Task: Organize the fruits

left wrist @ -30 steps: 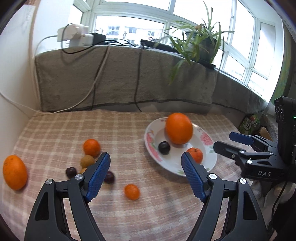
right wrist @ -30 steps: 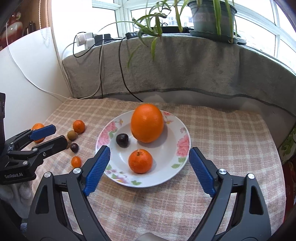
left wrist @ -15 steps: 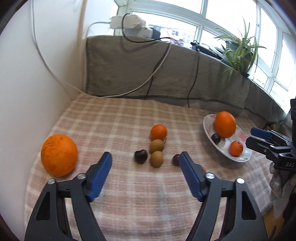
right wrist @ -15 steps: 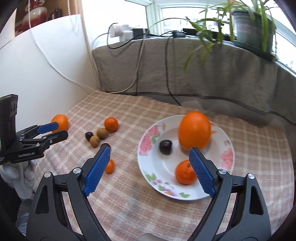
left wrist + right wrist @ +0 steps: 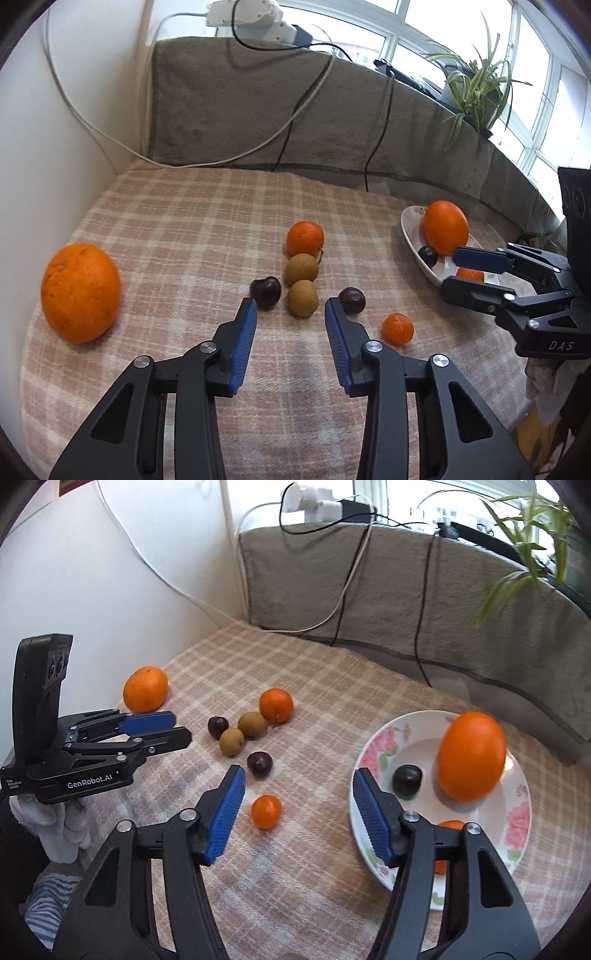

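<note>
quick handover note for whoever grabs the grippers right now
Left gripper: closing, empty, aimed at the nearer brown fruit.
Right gripper: closing, empty, above the small orange.
On the plate: big orange, one dark fruit, one mandarin.
Still on the cloth: large orange, mandarin, two brown fruits, two dark fruits, the small orange.
Left: move these seven to the plate.

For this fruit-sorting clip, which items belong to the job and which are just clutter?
Job: flowered white plate, large loose orange, mandarin, two brown longans, two dark plums, small tangerine.

Clutter: white power strip, trailing cables, potted spider plant, grey blanket.
</note>
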The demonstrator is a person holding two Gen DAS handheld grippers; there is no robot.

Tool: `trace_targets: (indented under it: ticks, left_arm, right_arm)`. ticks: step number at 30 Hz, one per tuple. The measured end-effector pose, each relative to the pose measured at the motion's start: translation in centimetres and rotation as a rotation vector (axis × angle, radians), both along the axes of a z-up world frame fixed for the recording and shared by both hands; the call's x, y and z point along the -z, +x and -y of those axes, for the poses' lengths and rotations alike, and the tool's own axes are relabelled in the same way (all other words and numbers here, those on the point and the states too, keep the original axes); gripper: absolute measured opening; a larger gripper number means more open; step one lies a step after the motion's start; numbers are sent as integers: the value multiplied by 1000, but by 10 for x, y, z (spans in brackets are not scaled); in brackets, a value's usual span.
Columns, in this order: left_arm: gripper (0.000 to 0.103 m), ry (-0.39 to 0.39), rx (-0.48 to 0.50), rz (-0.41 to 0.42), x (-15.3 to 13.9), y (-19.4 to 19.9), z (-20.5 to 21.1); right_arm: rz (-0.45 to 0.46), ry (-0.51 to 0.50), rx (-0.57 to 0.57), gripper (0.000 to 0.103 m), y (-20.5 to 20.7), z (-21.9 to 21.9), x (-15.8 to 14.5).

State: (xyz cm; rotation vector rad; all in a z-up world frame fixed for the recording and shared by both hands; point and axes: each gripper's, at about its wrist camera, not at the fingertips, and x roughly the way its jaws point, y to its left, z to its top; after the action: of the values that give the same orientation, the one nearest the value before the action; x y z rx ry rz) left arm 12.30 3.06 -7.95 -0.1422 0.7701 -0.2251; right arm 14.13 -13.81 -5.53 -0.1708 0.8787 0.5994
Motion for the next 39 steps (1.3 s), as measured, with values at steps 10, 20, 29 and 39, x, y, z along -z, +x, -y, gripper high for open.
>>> trace_targets:
  ticks: [10, 20, 29, 39]
  left_arm:
    - [25, 37, 68, -24, 13, 15, 10]
    - [24, 46, 21, -23, 16, 29, 1]
    - [24, 39, 24, -20, 17, 33, 0]
    - [24, 49, 41, 3, 12, 37, 5]
  right_arm:
    - [-85, -38, -117, 42, 17, -27, 20]
    - [-110, -51, -130, 42, 27, -35, 31]
    - [-125, -60, -137, 41, 34, -41, 39]
    - [-142, -66, -153, 38, 37, -47, 48]
